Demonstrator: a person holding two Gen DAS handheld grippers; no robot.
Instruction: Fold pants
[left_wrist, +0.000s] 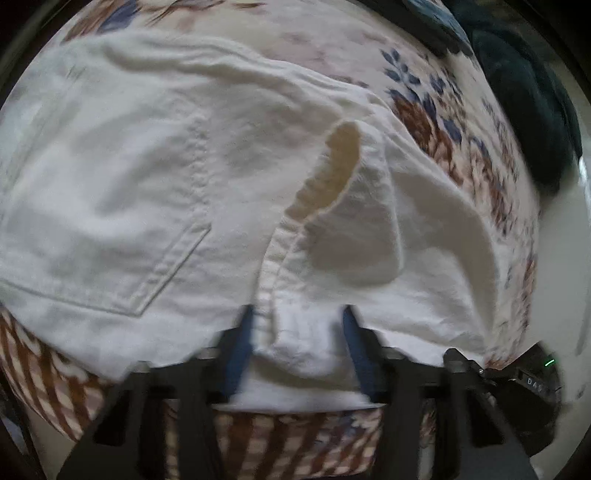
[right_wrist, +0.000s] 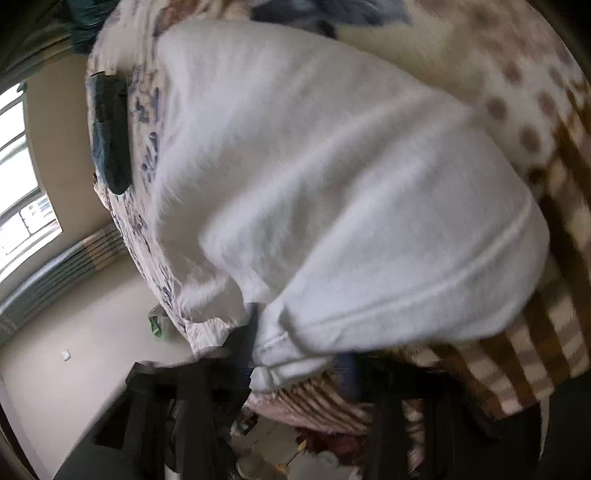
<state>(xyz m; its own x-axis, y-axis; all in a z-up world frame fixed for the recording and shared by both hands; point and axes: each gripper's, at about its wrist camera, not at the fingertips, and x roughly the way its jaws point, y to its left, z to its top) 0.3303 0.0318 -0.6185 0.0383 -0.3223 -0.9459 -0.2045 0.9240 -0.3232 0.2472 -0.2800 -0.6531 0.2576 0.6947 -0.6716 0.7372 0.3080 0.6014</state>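
Note:
White pants lie spread on a floral bedspread, with a back pocket showing at the left. At the near edge my left gripper is shut on a bunched fold of the white cloth, which is pinched between its blue pads. The right wrist view shows the white pants as a broad folded leg with a hem seam. My right gripper is shut on the corner of that hem at the bed's edge.
The bedspread has a brown checked border along the near side. A dark garment lies at the far right corner. A black object rests on the bed's left edge. Beyond it are bare floor, a window and a radiator.

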